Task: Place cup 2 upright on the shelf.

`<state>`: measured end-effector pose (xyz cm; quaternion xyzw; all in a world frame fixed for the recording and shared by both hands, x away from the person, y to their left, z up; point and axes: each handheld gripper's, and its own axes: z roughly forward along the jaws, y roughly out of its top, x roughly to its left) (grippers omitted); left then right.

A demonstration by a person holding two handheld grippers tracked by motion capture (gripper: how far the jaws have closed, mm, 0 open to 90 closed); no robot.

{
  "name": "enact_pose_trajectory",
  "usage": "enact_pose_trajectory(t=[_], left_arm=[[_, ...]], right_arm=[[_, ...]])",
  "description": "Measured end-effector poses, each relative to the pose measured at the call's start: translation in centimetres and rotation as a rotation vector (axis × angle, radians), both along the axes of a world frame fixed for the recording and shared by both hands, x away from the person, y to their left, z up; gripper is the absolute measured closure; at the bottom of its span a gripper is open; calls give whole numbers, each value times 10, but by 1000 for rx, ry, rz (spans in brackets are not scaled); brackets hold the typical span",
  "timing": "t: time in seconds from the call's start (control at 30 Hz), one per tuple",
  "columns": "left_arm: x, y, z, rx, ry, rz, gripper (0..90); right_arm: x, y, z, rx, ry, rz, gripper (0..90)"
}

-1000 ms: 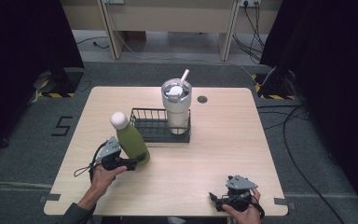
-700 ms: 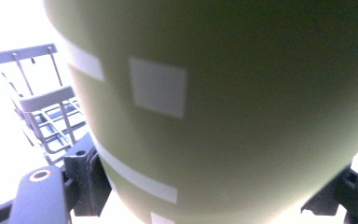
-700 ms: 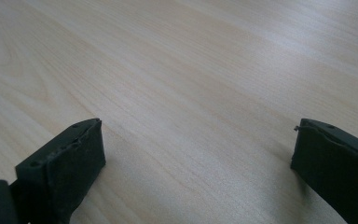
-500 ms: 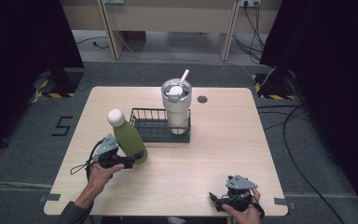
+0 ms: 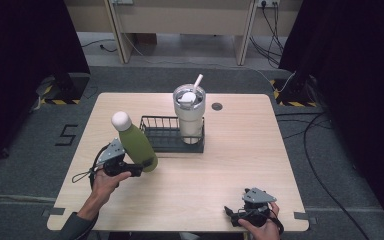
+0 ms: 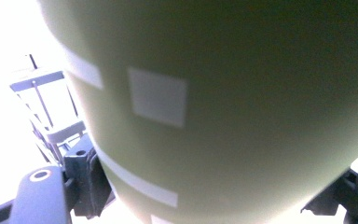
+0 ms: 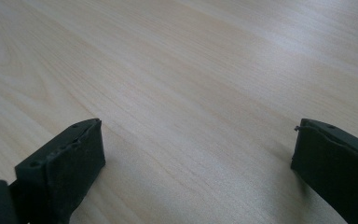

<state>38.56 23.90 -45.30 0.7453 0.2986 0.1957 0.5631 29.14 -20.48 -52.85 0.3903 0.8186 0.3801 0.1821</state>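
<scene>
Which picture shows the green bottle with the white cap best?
The high view: the whole green bottle shows, tilted, white cap up, held by the left gripper beside the wire basket. The left gripper view has just a blurry close-up of its side. The right gripper view looks at the table.

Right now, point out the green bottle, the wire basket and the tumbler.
green bottle (image 5: pixel 139 146), high view, mid body.
wire basket (image 5: pixel 159 120), high view, rear rim.
tumbler (image 5: pixel 189 122), high view, side wall.

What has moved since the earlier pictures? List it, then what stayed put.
The left tool, clamped on the olive-green metal bottle with a white cap, drifted slightly left, the bottle staying tilted. The right tool stayed open on the wooden table. The steel tumbler with a straw remains in the black wire basket.
</scene>
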Motion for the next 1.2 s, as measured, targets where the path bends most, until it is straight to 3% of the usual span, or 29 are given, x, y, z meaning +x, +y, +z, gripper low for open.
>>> enact_pose_trajectory(t=[0.57,1.2], left_arm=[[17,-1,32,34,10,-6,204],[58,6,62,40,14,30,204]], right_arm=[[0,0,0,-1,0,2,22],[0,0,0,-2,-1,2,22]])
